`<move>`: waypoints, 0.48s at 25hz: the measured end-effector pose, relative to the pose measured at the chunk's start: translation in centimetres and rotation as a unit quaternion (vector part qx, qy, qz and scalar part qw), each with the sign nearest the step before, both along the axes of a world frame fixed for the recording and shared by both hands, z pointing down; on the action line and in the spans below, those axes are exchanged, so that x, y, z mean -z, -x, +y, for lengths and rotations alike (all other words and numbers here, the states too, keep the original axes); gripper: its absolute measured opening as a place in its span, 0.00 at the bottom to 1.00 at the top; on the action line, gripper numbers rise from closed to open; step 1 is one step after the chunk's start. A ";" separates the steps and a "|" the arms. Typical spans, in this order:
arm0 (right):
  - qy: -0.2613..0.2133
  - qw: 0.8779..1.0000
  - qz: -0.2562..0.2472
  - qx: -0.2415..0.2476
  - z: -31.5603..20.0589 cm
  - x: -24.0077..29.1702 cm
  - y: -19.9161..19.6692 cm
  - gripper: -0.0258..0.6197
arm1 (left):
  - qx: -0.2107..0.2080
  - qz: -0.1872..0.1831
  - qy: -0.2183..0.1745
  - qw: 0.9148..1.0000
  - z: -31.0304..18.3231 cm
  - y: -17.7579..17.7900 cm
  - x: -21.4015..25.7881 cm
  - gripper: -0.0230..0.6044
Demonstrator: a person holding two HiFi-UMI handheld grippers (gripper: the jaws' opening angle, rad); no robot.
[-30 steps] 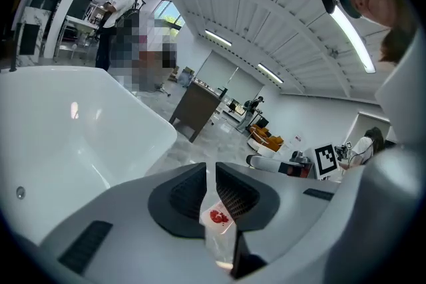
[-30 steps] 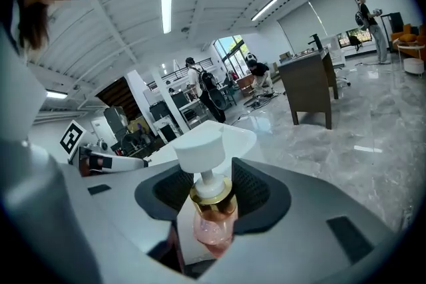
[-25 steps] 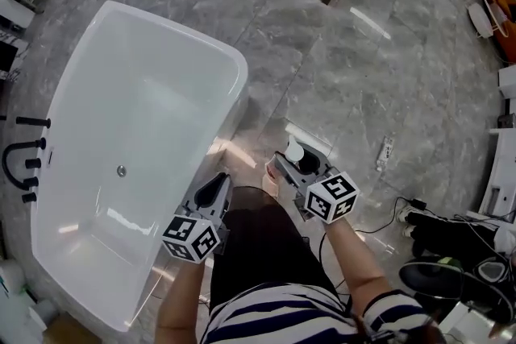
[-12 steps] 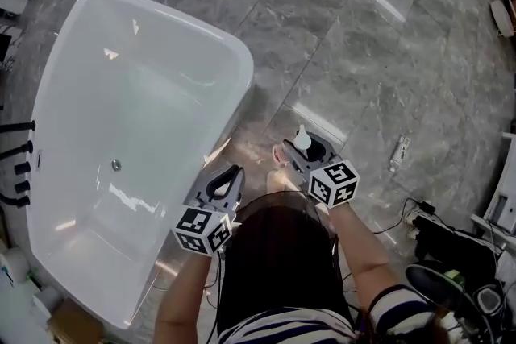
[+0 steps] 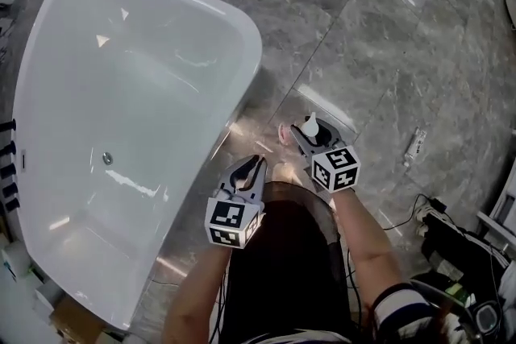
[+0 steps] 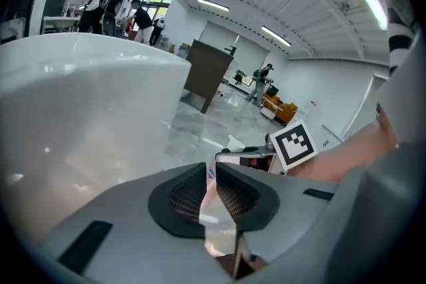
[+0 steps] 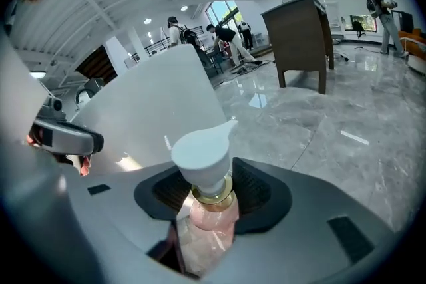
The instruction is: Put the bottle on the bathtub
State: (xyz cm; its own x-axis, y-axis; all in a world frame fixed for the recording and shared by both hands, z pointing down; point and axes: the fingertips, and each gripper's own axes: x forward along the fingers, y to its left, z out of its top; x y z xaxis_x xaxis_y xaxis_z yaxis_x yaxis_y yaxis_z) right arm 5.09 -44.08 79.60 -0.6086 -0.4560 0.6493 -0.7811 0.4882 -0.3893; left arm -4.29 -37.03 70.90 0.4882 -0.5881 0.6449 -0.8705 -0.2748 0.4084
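Gripping the pink pump bottle (image 7: 203, 169) at its neck, the right tongs (image 5: 311, 139) hold it above the floor (image 5: 387, 52), beside the bathtub (image 5: 251, 68). Left tongs (image 5: 252, 167) are nearly closed with nothing between, near the tub's outer wall.

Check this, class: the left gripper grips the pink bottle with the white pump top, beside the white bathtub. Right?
Not quite: the right gripper grips the pink bottle with the white pump top, beside the white bathtub. The right gripper view shows it; the left gripper is empty.
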 end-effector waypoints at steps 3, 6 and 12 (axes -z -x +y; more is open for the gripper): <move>0.009 1.000 0.016 0.013 0.2 -3.2 0.7 0.35 | -0.002 -0.003 0.011 1.000 0.5 -0.2 -3.0 0.13; 0.015 0.999 0.027 0.020 0.4 -5.9 1.4 0.35 | -0.004 -0.003 0.024 1.000 1.0 -0.2 -5.6 0.13; 0.024 0.998 0.045 0.033 0.6 -10.1 2.8 0.34 | -0.010 -0.009 0.039 0.999 1.4 0.4 -9.9 0.13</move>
